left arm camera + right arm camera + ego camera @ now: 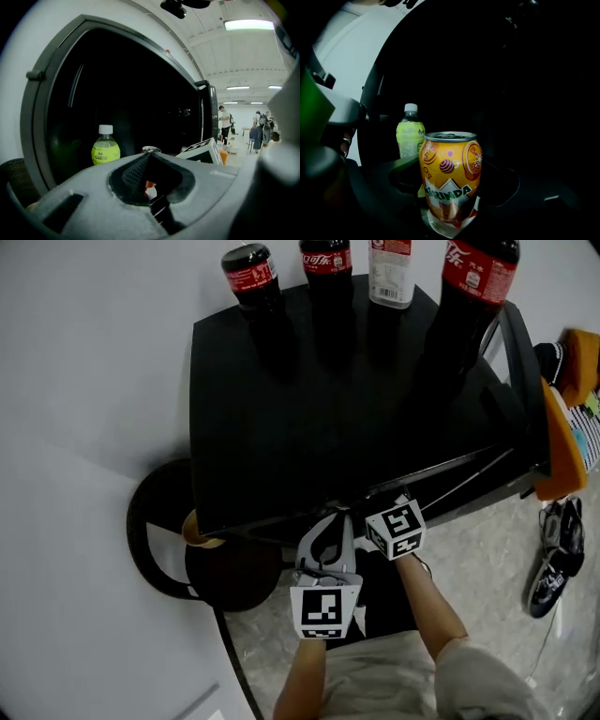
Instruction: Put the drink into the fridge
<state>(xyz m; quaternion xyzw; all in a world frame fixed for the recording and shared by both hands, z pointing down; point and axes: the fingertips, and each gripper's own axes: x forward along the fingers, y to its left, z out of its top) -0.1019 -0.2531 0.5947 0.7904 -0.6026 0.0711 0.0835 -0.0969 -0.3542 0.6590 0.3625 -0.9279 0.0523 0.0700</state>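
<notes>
One can point(450, 176) to go: right gripper point(450, 208) clamps it at the fridge point(309, 418) mouth, left gripper point(143, 174) closed, empty. Next, I reckon: slide it beside the bottle point(410, 132), release.

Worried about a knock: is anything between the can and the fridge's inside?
Nothing blocks the open fridge. A green bottle already stands inside, behind and left of the can; the space right of it is too dark to judge.
</notes>
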